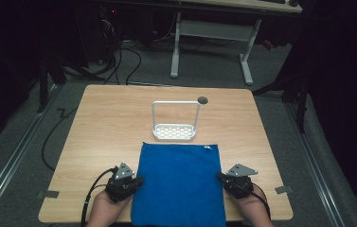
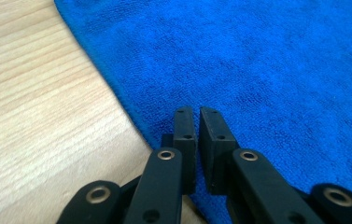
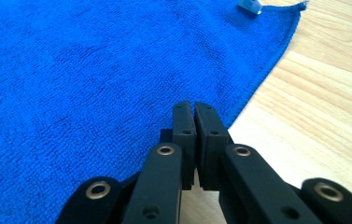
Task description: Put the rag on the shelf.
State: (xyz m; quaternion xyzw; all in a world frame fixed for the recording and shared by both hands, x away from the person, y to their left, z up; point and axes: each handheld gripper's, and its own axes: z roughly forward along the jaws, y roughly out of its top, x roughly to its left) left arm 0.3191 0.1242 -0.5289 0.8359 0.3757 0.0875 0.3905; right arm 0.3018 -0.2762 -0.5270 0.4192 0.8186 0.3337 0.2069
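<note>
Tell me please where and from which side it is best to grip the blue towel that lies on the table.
The blue towel lies flat, so only its thin borders offer a hold. I would pinch the left and right edges, each gripper coming in level from its own outer side. The left gripper and right gripper already sit there, jaws shut.

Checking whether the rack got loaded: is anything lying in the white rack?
No, the white rack stands bare on the table, beyond the blue towel.

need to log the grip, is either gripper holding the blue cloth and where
Nothing is held. The left gripper and right gripper are shut, empty, over the side edges of the blue cloth.
</note>
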